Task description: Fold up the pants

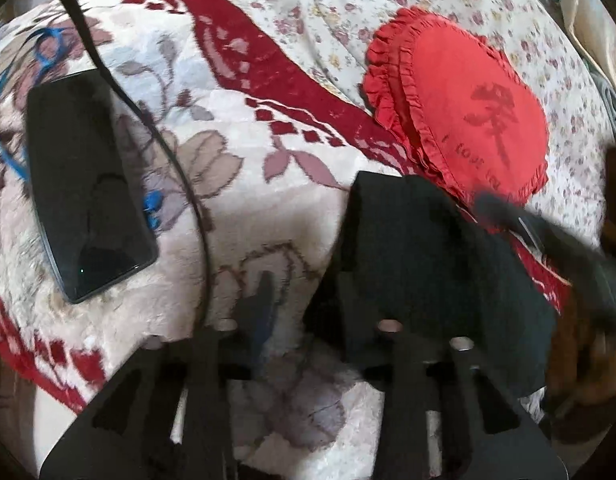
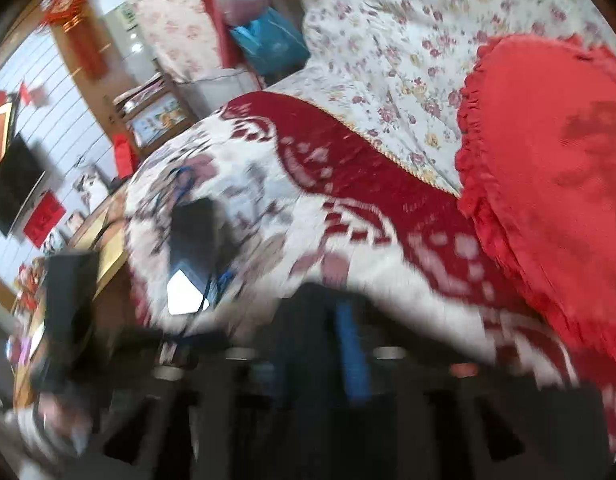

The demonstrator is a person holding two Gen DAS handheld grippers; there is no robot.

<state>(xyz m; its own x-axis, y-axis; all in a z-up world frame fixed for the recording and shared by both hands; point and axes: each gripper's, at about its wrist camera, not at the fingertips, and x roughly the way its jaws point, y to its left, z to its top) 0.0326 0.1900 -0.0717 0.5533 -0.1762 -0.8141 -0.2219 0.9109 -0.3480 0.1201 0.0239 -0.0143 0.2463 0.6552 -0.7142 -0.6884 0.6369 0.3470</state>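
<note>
In the left wrist view my left gripper (image 1: 308,280) hovers over the red-and-white floral blanket (image 1: 235,208). Dark fabric, the black pants (image 1: 436,264), drapes over its right finger; I cannot tell whether the jaws are clamped on it. A blurred dark shape, the other gripper (image 1: 564,248), crosses at the right. The right wrist view is heavily motion-blurred: my right gripper (image 2: 332,320) shows as dark fingers with a blue strip, low over the blanket (image 2: 291,216). Its jaw state is unreadable.
A black phone (image 1: 87,184) with a black cable lies on the blanket at the left; it also shows in the right wrist view (image 2: 191,252). A red heart-shaped ruffled cushion (image 1: 468,112) lies on the floral sheet (image 1: 316,12). Room furniture stands beyond the bed's left edge (image 2: 67,128).
</note>
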